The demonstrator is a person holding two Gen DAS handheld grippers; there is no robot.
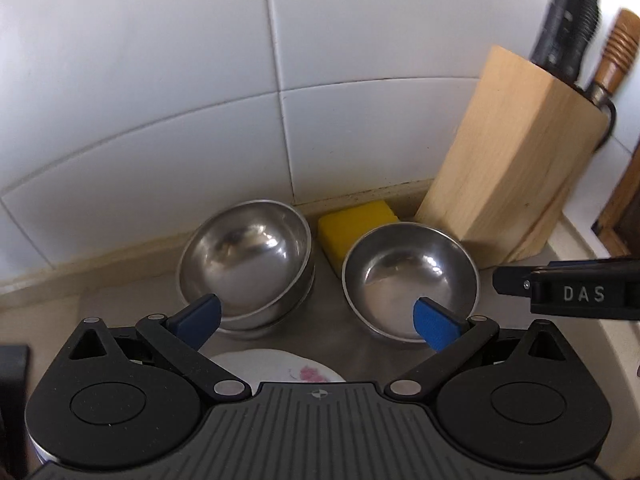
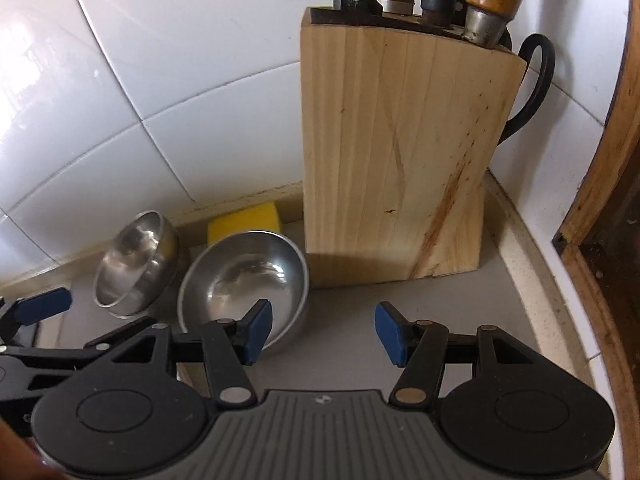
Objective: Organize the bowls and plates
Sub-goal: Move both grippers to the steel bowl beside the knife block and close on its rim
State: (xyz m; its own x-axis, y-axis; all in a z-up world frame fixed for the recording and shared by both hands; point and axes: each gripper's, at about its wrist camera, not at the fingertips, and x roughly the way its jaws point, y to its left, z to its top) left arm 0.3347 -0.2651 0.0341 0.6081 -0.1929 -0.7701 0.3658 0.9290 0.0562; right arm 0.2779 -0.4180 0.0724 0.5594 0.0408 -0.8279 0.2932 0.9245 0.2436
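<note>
A stack of steel bowls (image 1: 246, 256) sits tilted on the grey counter at the left; it also shows in the right wrist view (image 2: 134, 260). A single steel bowl (image 1: 410, 276) stands to its right, also in the right wrist view (image 2: 244, 272). A white plate with a pink flower (image 1: 280, 368) lies just below my left gripper (image 1: 316, 320), which is open and empty above the gap between the bowls. My right gripper (image 2: 324, 332) is open and empty, just right of the single bowl.
A wooden knife block (image 2: 404, 152) with knives stands at the back right, also in the left wrist view (image 1: 516, 156). A yellow sponge (image 1: 356, 228) lies against the white tiled wall (image 1: 160, 80). A wooden frame (image 2: 600, 200) borders the right.
</note>
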